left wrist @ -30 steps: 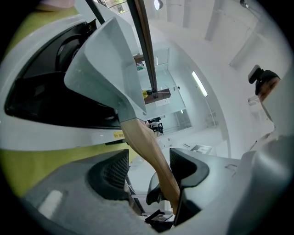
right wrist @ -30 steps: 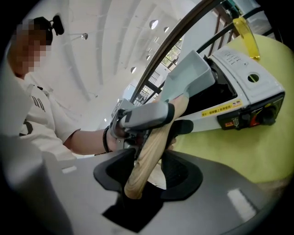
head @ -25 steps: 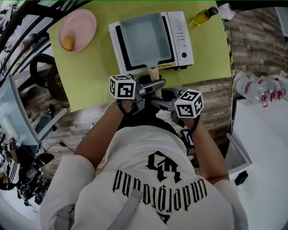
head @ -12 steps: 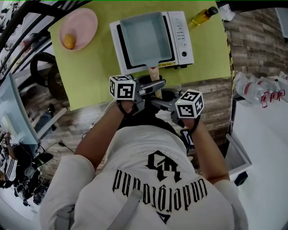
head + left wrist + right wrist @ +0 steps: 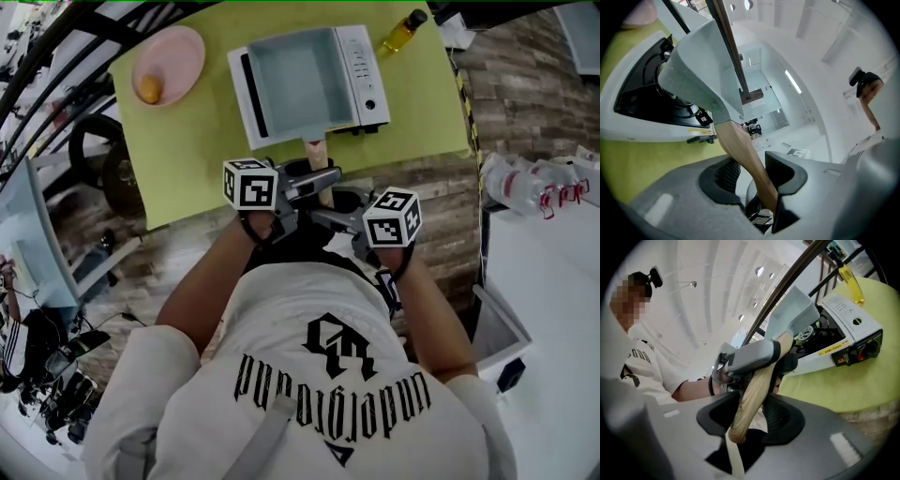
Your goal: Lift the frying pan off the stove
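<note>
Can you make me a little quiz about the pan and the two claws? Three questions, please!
1. True or false: the frying pan is round.
2. What do the left claw and the right claw both grip? A) the pink plate B) the wooden handle C) the oil bottle
3. Fill in: the stove stands on a mat coloured ____.

Key
1. False: it is square.
2. B. The left claw's jaws have just been closing on it.
3. Yellow-green.
</note>
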A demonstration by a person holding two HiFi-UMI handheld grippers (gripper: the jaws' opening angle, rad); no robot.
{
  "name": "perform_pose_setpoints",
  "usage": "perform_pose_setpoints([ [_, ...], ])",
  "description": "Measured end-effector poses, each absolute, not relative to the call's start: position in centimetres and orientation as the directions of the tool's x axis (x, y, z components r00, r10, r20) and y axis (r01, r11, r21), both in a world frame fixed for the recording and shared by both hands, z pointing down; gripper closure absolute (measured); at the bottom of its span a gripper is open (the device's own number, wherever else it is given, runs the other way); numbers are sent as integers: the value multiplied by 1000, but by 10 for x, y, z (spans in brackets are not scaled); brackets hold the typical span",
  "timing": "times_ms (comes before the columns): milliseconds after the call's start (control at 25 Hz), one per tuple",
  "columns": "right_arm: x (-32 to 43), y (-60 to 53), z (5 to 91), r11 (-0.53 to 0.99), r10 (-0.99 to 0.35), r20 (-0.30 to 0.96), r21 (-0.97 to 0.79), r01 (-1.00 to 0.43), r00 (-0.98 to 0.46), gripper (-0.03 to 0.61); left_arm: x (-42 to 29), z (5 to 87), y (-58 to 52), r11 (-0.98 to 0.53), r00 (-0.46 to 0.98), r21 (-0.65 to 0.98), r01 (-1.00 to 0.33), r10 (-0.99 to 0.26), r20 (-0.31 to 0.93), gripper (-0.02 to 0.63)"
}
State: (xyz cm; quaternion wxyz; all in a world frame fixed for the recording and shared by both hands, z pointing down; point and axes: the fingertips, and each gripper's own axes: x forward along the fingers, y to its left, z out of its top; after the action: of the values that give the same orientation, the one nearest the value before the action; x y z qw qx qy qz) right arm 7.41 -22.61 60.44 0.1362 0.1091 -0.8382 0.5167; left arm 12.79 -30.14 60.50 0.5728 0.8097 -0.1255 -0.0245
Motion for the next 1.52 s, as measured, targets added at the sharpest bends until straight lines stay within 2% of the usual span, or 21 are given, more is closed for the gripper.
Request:
perform_pose_setpoints([
  [760, 100, -141, 527, 542, -103, 288, -786, -297, -952, 411, 156, 521, -215, -447, 970, 873, -196, -221, 104, 426],
  [1520, 77, -33, 468, 594, -88, 200, -776, -213, -976, 407, 130, 462, -108, -483, 958, 844, -235, -262, 117, 423],
])
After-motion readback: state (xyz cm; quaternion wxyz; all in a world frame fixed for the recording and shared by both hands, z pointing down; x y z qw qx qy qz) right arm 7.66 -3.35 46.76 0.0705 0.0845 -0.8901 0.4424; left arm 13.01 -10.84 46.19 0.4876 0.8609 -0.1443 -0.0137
